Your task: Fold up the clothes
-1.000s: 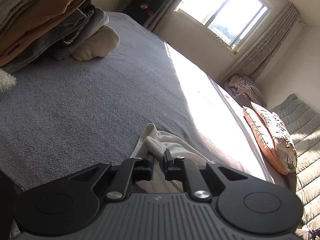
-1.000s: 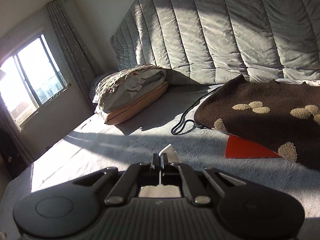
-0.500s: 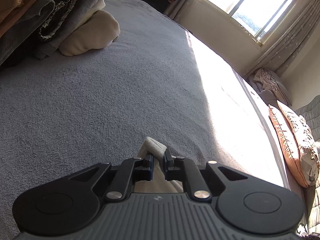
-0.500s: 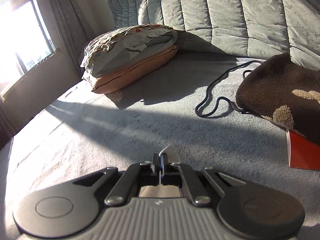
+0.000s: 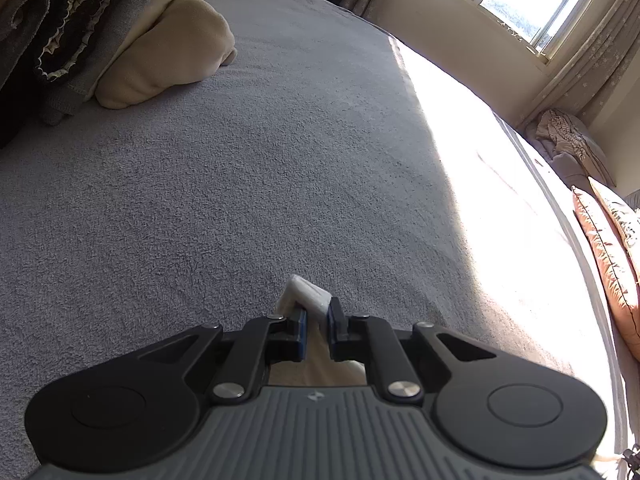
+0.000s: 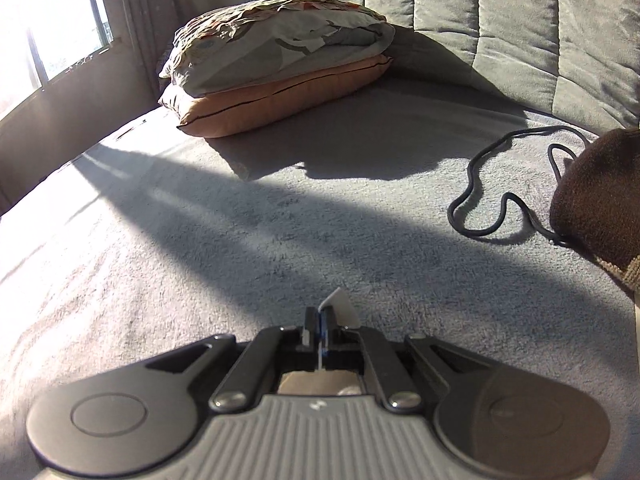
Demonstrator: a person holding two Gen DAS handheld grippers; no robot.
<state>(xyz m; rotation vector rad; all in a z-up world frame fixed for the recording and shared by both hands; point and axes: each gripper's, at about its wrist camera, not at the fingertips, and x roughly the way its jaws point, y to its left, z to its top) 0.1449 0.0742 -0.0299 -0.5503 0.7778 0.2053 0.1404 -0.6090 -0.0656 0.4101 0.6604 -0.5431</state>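
Note:
A cream-white garment (image 5: 306, 298) pokes out between the fingers of my left gripper (image 5: 316, 320), which is shut on a thick hem of it; the rest hangs hidden under the gripper body. My right gripper (image 6: 319, 320) is shut on a thin white edge of the same-coloured garment (image 6: 340, 306), a small flap showing past the fingertips. Both grippers hover low over the grey bed cover (image 5: 240, 184).
A stack of folded clothes (image 5: 80, 40) with a cream roll (image 5: 168, 56) sits far left. Two pillows (image 6: 280, 68) lie by the quilted headboard (image 6: 520, 20). A black cord (image 6: 500, 200) and a brown knit (image 6: 600, 200) lie right. Window (image 5: 540, 0) ahead.
Both grippers have tilted down and come lower toward the bed, still holding the garment. Less cloth shows ahead of the left fingers; the red item has left the right view.

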